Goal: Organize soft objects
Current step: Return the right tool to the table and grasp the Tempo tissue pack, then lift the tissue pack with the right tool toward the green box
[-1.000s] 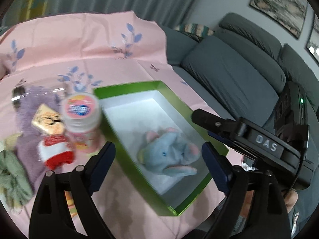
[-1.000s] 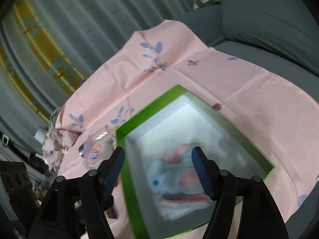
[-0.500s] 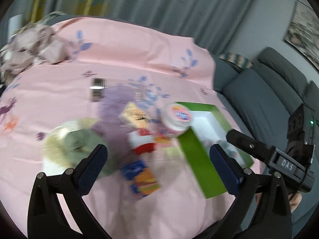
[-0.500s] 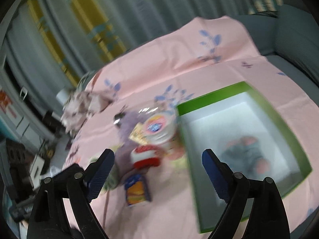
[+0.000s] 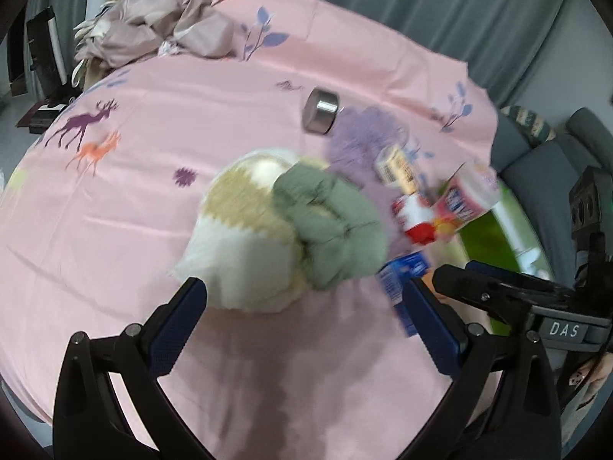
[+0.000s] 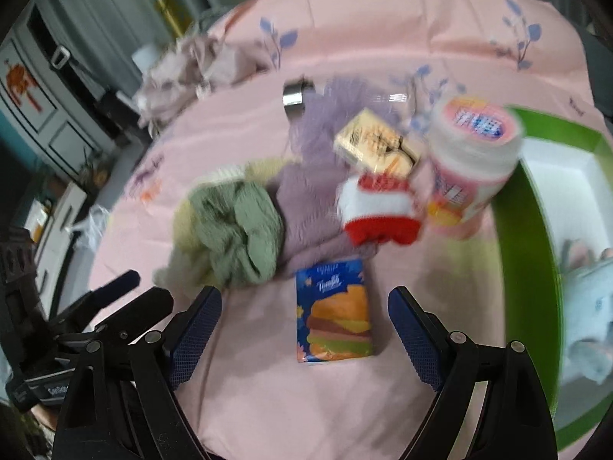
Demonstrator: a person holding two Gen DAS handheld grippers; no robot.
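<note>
Pink printed cloth (image 5: 161, 176) covers the surface where we work, our two grippers side by side above a cluster of items. Our left gripper (image 5: 304, 308) has just been opening and now stands spread wide with nothing between its fingers, poised near a cream-and-tan knitted piece (image 5: 245, 237) that touches a crumpled green cloth (image 5: 333, 226). Our right gripper (image 6: 304, 324) has likewise just been opening; a blue tissue pack (image 6: 332, 310) printed with a burger lies on the cloth between its parted fingers, untouched by either pad. Beyond it sit a purple fluffy fabric (image 6: 310, 191), a small red-and-white soft item (image 6: 379, 211), a cream carton (image 6: 375, 142) and a pink-lidded jar (image 6: 473, 161), all blurred. At far right, a green box (image 6: 525, 237) with a white interior holds a pale blue plush toy (image 6: 590, 306). A metal cylinder (image 5: 321, 115) lies apart, farther back.
</note>
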